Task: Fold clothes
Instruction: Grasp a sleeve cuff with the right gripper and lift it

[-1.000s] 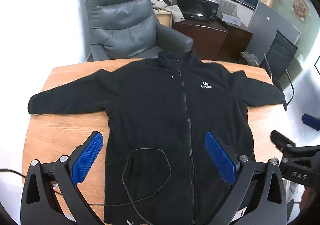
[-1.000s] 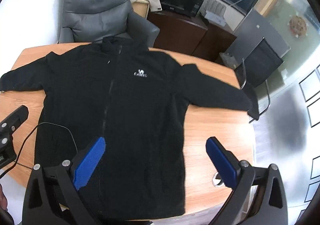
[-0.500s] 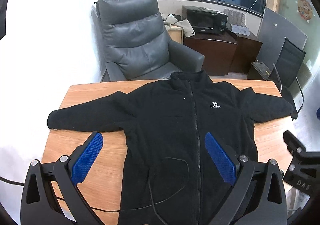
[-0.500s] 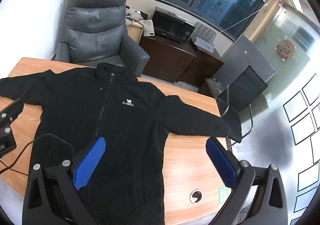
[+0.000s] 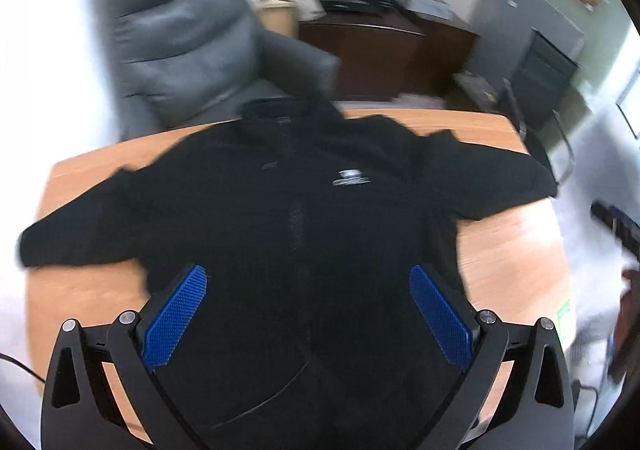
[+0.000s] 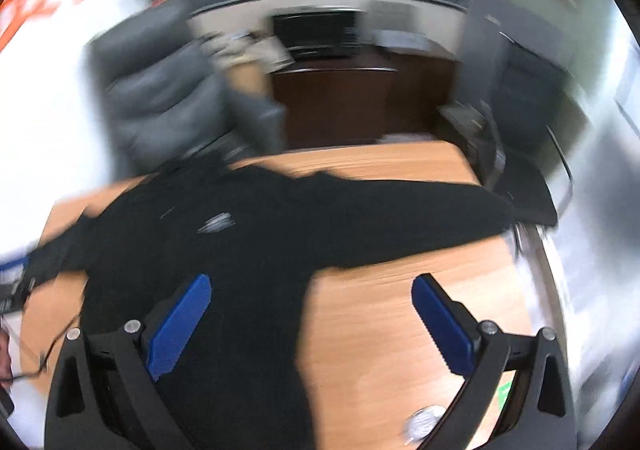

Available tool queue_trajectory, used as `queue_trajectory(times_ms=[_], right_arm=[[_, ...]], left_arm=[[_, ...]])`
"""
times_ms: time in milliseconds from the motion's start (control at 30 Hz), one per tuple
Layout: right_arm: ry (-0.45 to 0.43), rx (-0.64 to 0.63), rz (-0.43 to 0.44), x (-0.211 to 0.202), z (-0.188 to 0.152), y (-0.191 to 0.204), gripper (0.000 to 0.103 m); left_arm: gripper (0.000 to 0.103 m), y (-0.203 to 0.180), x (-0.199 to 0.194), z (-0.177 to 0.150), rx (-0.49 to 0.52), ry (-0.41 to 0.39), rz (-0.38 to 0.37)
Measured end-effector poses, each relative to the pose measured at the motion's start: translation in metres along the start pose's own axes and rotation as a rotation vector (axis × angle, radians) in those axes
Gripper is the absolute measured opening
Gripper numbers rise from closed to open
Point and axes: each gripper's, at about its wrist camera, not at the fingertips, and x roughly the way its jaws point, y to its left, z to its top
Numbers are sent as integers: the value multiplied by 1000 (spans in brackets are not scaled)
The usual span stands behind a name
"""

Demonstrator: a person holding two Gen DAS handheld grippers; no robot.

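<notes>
A black zip fleece jacket [image 5: 288, 210] with a small white chest logo lies flat, front up, on the wooden table [image 5: 516, 242], both sleeves spread out sideways. My left gripper [image 5: 306, 282] is open and empty above the jacket's lower body. My right gripper [image 6: 312, 290] is open and empty above the jacket's right side, where the right sleeve [image 6: 400, 218] stretches toward the table's right edge. Both views are motion-blurred.
A grey leather armchair [image 5: 180, 46] stands behind the table. A dark cabinet with a microwave [image 5: 360, 38] is at the back. A black office chair [image 6: 528, 194] stands at the table's right end. A thin black cable [image 6: 52, 346] lies at the left.
Both grippers have swung and dropped closer to the jacket; the views are now blurred. The right view has turned toward the right sleeve. The jacket has not moved.
</notes>
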Motion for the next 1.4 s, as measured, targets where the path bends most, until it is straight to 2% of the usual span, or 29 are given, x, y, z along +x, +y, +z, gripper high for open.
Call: queue_trajectory(times_ms=[67, 133, 200, 300, 400, 500, 567, 733, 867, 900, 933, 1000, 1100, 1233, 1400], right_arm=[[-27, 82, -31, 17, 14, -71, 103], [-62, 107, -75, 36, 27, -138, 103], [-85, 130, -77, 56, 38, -199, 103], [-70, 142, -4, 97, 49, -268, 103], [-22, 151, 52, 150, 56, -320, 103], [67, 248, 136, 210, 54, -369, 98], [102, 292, 193, 233, 47, -389, 95], [170, 357, 365, 277, 36, -413, 95], [244, 372, 422, 305, 32, -412, 92], [236, 371, 426, 307, 32, -413, 79], [228, 370, 430, 309, 32, -414, 55], [216, 368, 428, 312, 33, -416, 39], [233, 380, 455, 317, 31, -420, 21], [183, 400, 512, 306, 35, -425, 9], [75, 258, 518, 249, 61, -389, 7]], left_arm=[[103, -26, 29, 15, 25, 11, -9], [103, -51, 61, 30, 45, 25, -24], [103, -73, 98, 46, 50, 42, -66], [103, -103, 154, 66, 71, 76, -129], [103, -135, 205, 81, 142, 105, -126], [103, -156, 248, 91, 177, 157, -125], [103, -165, 267, 96, 181, 175, -134], [103, -169, 291, 100, 176, 197, -112], [103, -167, 301, 93, 157, 215, -83], [103, -167, 302, 92, 153, 215, -80], [103, -168, 301, 91, 155, 213, -79], [103, -169, 300, 89, 157, 208, -75], [103, -172, 299, 86, 164, 203, -71], [103, -170, 292, 81, 165, 202, -62], [103, -157, 273, 72, 157, 167, -38]])
